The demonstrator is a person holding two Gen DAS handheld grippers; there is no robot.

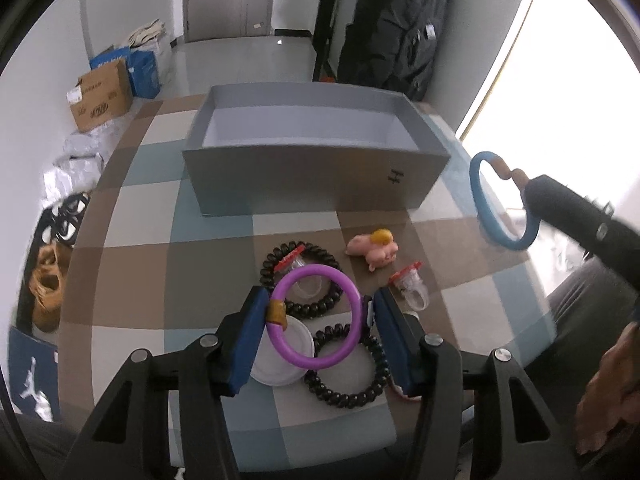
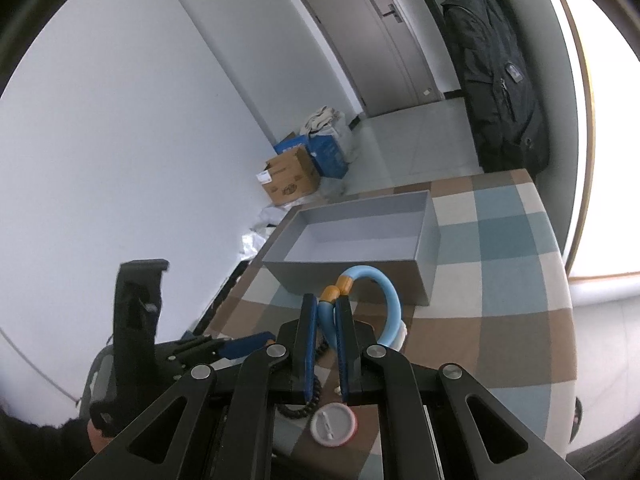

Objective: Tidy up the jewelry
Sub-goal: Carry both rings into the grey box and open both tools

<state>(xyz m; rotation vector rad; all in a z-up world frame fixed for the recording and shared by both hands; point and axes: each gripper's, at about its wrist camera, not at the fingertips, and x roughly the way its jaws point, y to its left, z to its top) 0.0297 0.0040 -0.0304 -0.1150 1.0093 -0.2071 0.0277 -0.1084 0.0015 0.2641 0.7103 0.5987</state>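
My left gripper is shut on a purple bangle with a gold clasp, held above the checked table. My right gripper is shut on a blue bangle with orange beads and holds it in the air; the blue bangle also shows in the left wrist view, to the right of the box. An open grey box stands at the far side of the table; it also shows in the right wrist view, and its inside looks bare.
On the table lie two black coil bracelets, a white round lid, a pink pig toy and two small clear bags with red tags. Cardboard boxes and a black backpack stand beyond the table.
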